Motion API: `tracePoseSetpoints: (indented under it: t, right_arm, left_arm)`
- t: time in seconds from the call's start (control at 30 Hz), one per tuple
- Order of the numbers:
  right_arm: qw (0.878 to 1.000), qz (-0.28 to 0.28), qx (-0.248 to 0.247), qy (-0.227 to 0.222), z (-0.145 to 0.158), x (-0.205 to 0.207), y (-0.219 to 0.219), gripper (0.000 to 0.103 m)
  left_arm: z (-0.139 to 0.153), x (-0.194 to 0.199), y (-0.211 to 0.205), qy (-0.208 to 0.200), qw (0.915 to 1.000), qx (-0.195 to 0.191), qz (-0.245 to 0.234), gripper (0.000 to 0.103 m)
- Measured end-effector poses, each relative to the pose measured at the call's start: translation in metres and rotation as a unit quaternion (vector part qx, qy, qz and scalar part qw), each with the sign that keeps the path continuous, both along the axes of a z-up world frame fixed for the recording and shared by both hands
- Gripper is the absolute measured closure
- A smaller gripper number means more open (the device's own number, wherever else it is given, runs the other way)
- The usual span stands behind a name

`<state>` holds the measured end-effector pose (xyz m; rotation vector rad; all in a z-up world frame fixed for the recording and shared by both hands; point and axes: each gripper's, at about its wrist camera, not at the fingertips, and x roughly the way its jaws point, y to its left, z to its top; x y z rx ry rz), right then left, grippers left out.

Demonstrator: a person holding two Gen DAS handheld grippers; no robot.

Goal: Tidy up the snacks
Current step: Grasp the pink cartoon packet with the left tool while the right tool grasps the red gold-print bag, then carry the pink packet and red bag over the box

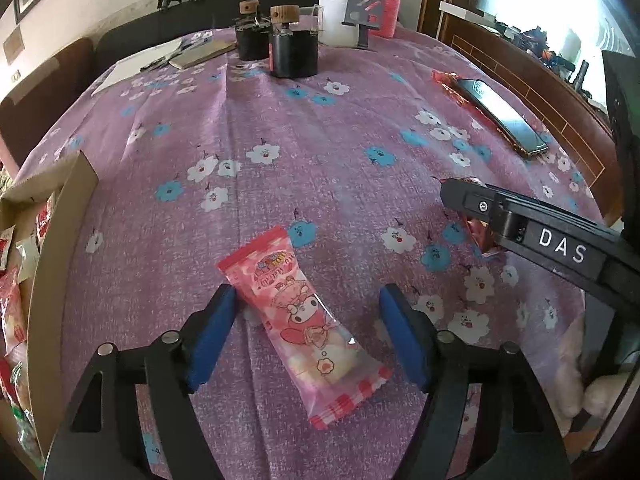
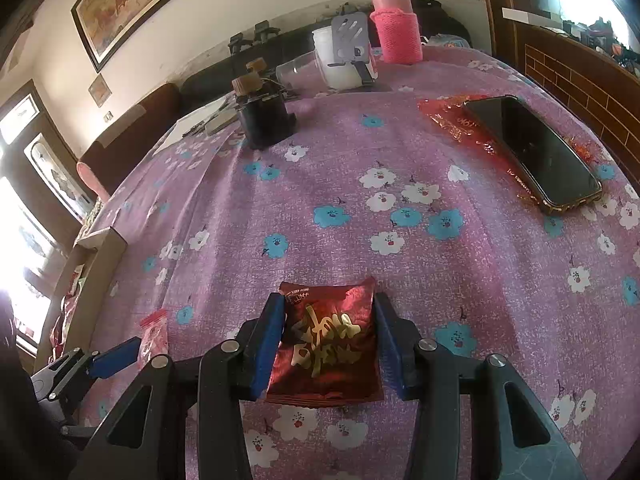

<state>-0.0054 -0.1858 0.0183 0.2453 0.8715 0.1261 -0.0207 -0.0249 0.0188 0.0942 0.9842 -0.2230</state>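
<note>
The desk [image 1: 320,128] fills both views under its purple flowered cloth, and off to the left gripper's left sits the cardboard box [image 1: 60,216], already holding several packets. That looks like the destination.

Left gripper [image 1: 308,336] is spread wide, blue pads on either side of the pink marshmallow packet [image 1: 304,324], which lies flat on the cloth, slanted across the gap. The left pad sits right at the packet's edge; the right pad is clearly apart from it. Nothing pinched yet.

Right gripper [image 2: 328,340] is much narrower, its pads hugging both sides of the red foil snack pouch [image 2: 330,344]. The pouch looks pinched, though whether it has left the cloth I can't tell.

Ahead of the right gripper and to its right, a smartphone [image 2: 532,152] rests on a red wrapper [image 2: 448,120], well clear of the action.

Risks, as I judge them: the pink packet lies diagonally, so a close could catch only a corner and let it swivel or slip out. The foil pouch is slick and puffy; a light squeeze may let it slide on the way to the box. And the two grippers are working close together, so a crossing path could knock one snack loose.
</note>
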Motion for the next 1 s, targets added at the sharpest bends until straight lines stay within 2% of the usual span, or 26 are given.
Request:
tracePoseSetpoints:
  t: [0.07, 0.1, 0.13, 0.17, 0.33, 0.53, 0.77, 1.0]
  right_arm:
    - [1.0, 0.0, -0.001, 0.0, 0.0, 0.0, 0.0, 0.056]
    - [1.0, 0.0, -0.001, 0.0, 0.0, 0.0, 0.0, 0.056]
    - [1.0, 0.0, -0.002, -0.001, 0.0, 0.0, 0.0, 0.056]
    - [1.0, 0.0, -0.002, -0.001, 0.0, 0.0, 0.0, 0.056]
    - [1.0, 0.0, -0.006, -0.004, 0.001, -0.001, 0.001, 0.057]
    - [1.0, -0.008, -0.016, -0.021, 0.005, -0.004, 0.0, 0.057]
    - [1.0, -0.017, -0.002, -0.019, 0.002, -0.001, -0.007, 0.057]
    - [0.999, -0.047, 0.0, -0.013, -0.001, -0.002, -0.016, 0.057]
  left_arm:
    - [0.001, 0.0, 0.002, -0.005, 0.9999, 0.009, 0.001, 0.039]
    - [0.001, -0.001, 0.003, -0.008, 0.9999, 0.009, 0.002, 0.054]
    - [0.003, -0.001, 0.005, -0.01, 0.9999, 0.009, 0.003, 0.077]
    - [0.004, -0.001, 0.008, -0.008, 0.9999, 0.008, 0.004, 0.082]
    - [0.007, -0.002, 0.026, 0.008, 0.999, -0.038, 0.02, 0.082]
    - [0.021, -0.019, 0.053, 0.013, 0.9928, -0.115, 0.032, 0.082]
    - [0.05, -0.043, 0.09, -0.023, 0.9871, -0.152, 0.045, 0.081]
    - [0.057, -0.059, 0.135, -0.036, 0.9814, -0.172, 0.078, 0.081]
